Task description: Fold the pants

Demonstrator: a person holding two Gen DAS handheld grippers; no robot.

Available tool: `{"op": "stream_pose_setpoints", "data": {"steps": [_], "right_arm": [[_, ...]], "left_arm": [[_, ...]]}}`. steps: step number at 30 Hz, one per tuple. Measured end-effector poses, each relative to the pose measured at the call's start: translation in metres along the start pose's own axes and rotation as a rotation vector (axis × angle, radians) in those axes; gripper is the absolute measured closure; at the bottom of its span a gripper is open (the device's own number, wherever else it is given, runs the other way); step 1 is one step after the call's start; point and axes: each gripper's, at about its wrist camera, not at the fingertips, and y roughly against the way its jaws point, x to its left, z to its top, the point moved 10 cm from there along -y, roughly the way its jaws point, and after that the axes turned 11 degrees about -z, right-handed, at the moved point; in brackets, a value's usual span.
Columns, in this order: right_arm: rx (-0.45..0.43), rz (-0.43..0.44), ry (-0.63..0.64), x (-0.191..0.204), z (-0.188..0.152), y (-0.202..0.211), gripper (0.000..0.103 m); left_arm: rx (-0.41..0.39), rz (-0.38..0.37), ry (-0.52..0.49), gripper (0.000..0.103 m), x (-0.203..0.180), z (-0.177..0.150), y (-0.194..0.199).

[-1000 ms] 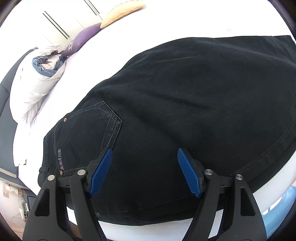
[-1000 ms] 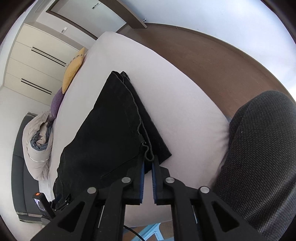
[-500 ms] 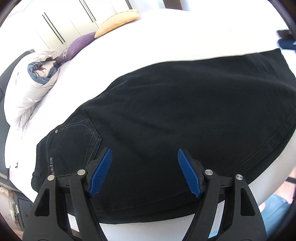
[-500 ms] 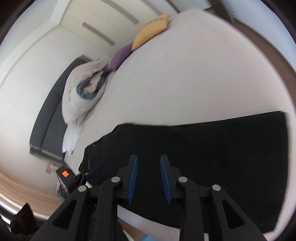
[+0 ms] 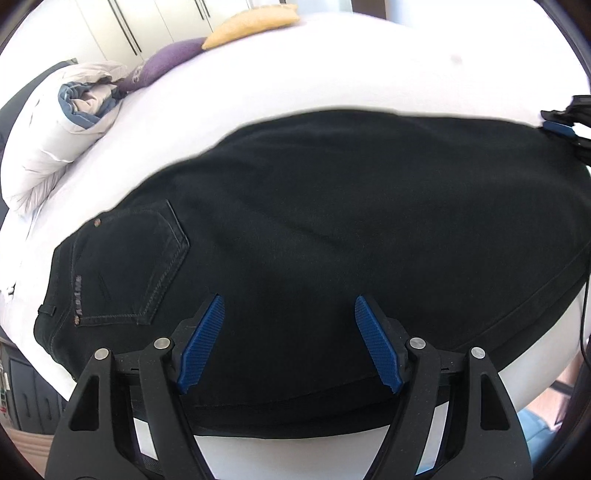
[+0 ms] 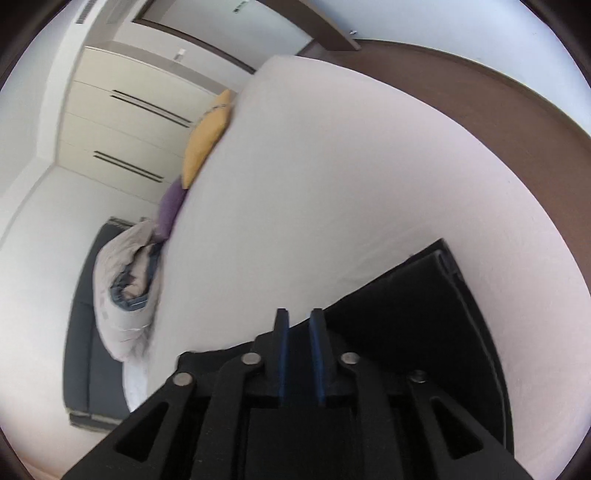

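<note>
Black pants (image 5: 332,221) lie folded lengthwise across the white bed (image 5: 332,74), waistband and back pocket (image 5: 140,266) to the left. My left gripper (image 5: 290,306) hovers open above the near seat area, nothing between its blue pads (image 5: 201,343). In the right wrist view the pants (image 6: 424,314) show as a dark band with the leg ends at the right. My right gripper (image 6: 299,317) sits above their far edge, its jaws opening with a narrow empty gap. That right gripper (image 5: 561,127) also peeks in at the left view's right edge, by the leg ends.
A white duvet bundle with blue lining (image 5: 70,122), a purple cushion (image 5: 166,59) and a yellow cushion (image 5: 251,18) lie along the bed's far left side. White wardrobes (image 6: 122,110) stand behind. Brown floor (image 6: 498,92) runs beyond the bed's far edge.
My right gripper let go of the pants' hem, parted its jaws and swung across above the pants. The left gripper stayed open and tilted a little, showing more of the bed.
</note>
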Motion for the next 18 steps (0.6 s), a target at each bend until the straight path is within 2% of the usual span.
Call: {"op": "stream_pose_setpoints", "data": {"steps": [1, 2, 3, 4, 5, 6, 7, 8, 9, 11, 13, 16, 17, 18], "right_arm": [[0.006, 0.078, 0.042, 0.018, -0.011, 0.013, 0.065], [0.025, 0.143, 0.086, 0.038, -0.028, 0.019, 0.044], [0.066, 0.197, 0.131, 0.055, -0.052, 0.022, 0.030], [0.111, 0.227, 0.164, 0.066, -0.075, 0.018, 0.028], [0.163, 0.232, 0.180, 0.068, -0.099, 0.009, 0.027], [0.202, 0.194, 0.173, 0.060, -0.116, -0.005, 0.028], [0.242, 0.133, 0.145, 0.043, -0.130, -0.019, 0.034], [0.236, 0.091, 0.134, 0.027, -0.133, -0.023, 0.065], [0.228, 0.062, 0.133, 0.014, -0.130, -0.022, 0.090], [0.235, 0.047, 0.045, -0.018, -0.117, -0.008, 0.101], [0.129, 0.008, -0.051, -0.057, -0.088, 0.021, 0.103], [0.001, -0.085, -0.126, -0.109, -0.061, 0.072, 0.103], [-0.029, -0.109, -0.121, -0.113, -0.056, 0.088, 0.092], [-0.068, -0.151, -0.104, -0.113, -0.051, 0.104, 0.068]], "left_arm": [[-0.013, -0.012, 0.008, 0.030, -0.003, 0.003, 0.003], [-0.026, -0.031, 0.018, 0.030, -0.008, 0.008, 0.005], [-0.031, -0.047, 0.022, 0.030, -0.014, 0.012, 0.007], [-0.031, -0.063, 0.020, 0.030, -0.020, 0.016, 0.006], [-0.028, -0.075, 0.012, 0.030, -0.027, 0.019, 0.004], [-0.022, -0.085, 0.004, 0.030, -0.033, 0.020, 0.002], [-0.012, -0.102, -0.004, 0.030, -0.040, 0.018, 0.000], [0.012, -0.121, -0.013, 0.030, -0.046, 0.012, -0.006], [0.034, -0.119, -0.019, 0.030, -0.048, 0.006, -0.010], [0.035, -0.132, -0.004, 0.028, -0.039, -0.005, -0.011], [0.035, -0.158, 0.053, 0.018, -0.027, -0.017, -0.008], [0.039, -0.150, 0.141, 0.017, 0.004, -0.035, 0.002], [0.042, -0.133, 0.157, 0.017, 0.012, -0.038, 0.007], [0.036, -0.123, 0.173, 0.017, 0.019, -0.039, 0.013]]}}
